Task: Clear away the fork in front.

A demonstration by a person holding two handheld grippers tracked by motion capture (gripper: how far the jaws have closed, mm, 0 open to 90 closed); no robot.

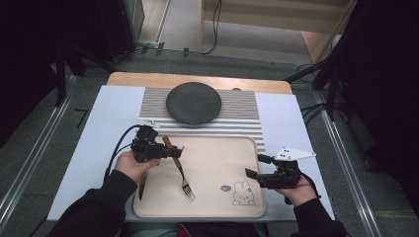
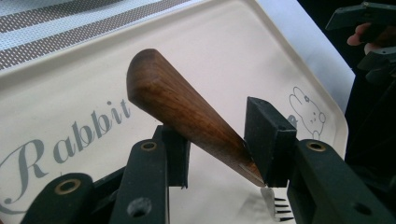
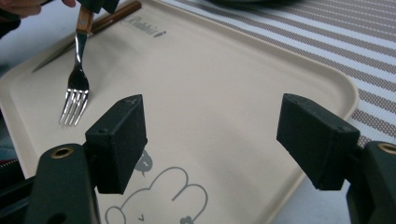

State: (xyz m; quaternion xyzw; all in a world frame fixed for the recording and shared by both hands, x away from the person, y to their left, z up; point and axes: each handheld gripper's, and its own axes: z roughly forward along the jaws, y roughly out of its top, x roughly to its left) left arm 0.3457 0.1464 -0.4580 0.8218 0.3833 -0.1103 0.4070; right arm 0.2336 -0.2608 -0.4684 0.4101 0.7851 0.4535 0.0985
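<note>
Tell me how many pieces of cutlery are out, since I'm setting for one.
2. A fork lies on the tray, handle between the left gripper's jaws. A knife lies along the tray's left edge, partly hidden by the left hand.

The high view looks forward and down from above the person's side, taking in the whole surface [image 1: 94, 148] from afar with the cream rabbit tray [image 1: 217, 153] near its bottom. The left gripper view sits very close, looking along its fingers [image 2: 268, 135] across the tray toward the rabbit print. The right gripper view looks low across the same tray, sharing the fork [image 3: 77, 88] with both others.
</note>
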